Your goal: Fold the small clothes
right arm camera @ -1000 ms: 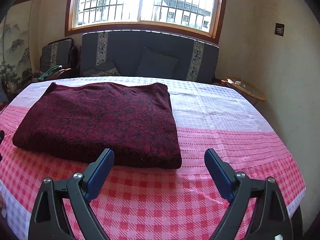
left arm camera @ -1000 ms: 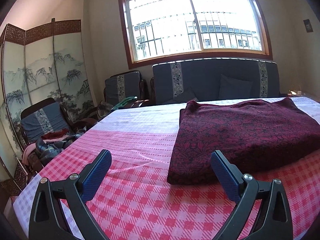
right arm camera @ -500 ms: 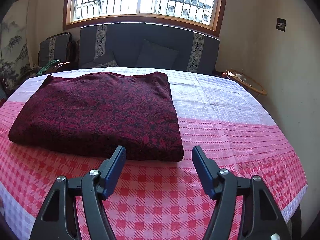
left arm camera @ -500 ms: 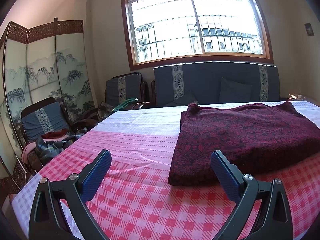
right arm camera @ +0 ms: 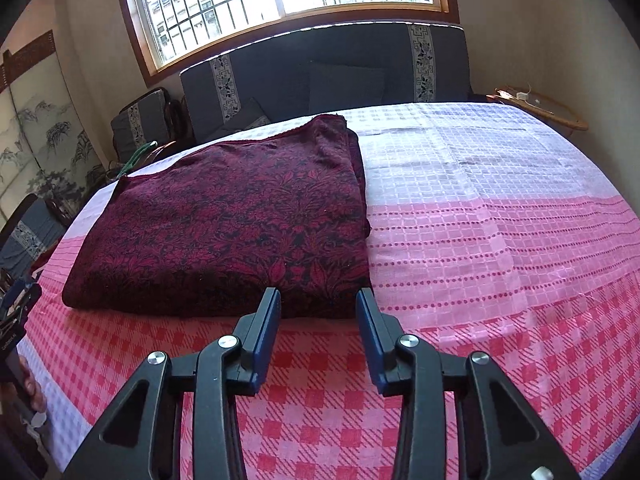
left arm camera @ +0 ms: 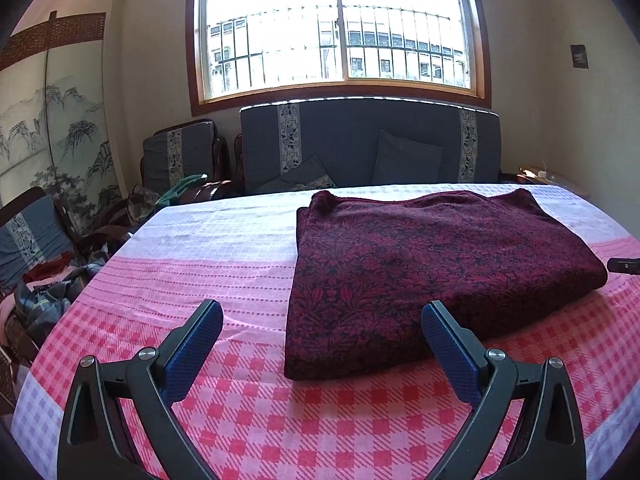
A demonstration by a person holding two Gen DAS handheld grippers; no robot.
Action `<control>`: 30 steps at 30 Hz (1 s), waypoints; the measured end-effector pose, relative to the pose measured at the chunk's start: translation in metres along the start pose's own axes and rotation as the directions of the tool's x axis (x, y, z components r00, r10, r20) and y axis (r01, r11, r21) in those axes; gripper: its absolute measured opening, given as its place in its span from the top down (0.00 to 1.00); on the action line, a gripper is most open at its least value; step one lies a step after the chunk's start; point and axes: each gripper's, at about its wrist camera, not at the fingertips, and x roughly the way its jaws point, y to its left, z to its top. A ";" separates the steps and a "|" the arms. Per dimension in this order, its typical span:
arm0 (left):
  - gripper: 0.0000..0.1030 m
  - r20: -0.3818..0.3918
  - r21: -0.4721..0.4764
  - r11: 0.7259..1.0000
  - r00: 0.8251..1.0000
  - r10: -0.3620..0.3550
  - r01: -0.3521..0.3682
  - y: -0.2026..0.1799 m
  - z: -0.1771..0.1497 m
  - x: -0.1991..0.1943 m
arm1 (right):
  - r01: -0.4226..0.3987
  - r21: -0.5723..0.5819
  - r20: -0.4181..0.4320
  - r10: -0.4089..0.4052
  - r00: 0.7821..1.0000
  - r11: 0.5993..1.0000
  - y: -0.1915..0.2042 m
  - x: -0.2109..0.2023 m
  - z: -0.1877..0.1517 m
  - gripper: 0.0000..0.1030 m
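Observation:
A folded dark red garment with a leaf pattern [left arm camera: 424,268] lies on the pink and white checked tablecloth [left arm camera: 208,264]. My left gripper [left arm camera: 322,320] is wide open and empty, low over the cloth at the garment's near left corner. In the right wrist view the garment [right arm camera: 240,224] lies left of centre. My right gripper [right arm camera: 318,302] is partly closed, its jaws a narrow gap apart, just before the garment's near right corner and holding nothing. The left gripper's body [right arm camera: 18,312] shows at the left edge there.
A dark blue sofa [left arm camera: 368,144] stands behind the table under the window. Armchairs with loose clothes [left arm camera: 44,292] stand at the left before a painted screen [left arm camera: 52,128]. A small round wooden side table [right arm camera: 544,114] is at the far right.
My right gripper's jaws have narrowed from wide open to a small gap and it has tilted, moving up to the garment's near right corner. My left gripper stayed wide open and turned right.

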 end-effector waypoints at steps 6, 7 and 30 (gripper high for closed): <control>0.04 -0.159 0.009 0.981 0.969 -0.189 0.193 0.020 0.021 0.042 | -0.045 0.058 -0.053 0.048 0.997 0.997 -0.033 0.027 0.015 0.65; 0.04 -0.176 0.010 0.978 0.963 -0.203 0.208 0.023 0.021 0.049 | -0.043 0.056 -0.062 0.047 0.997 0.997 -0.034 0.033 0.016 0.65; 0.92 -0.438 -0.106 0.955 0.849 -0.296 0.278 0.048 0.010 0.120 | -0.254 0.116 -0.179 0.272 0.946 0.960 -0.041 0.074 0.028 0.92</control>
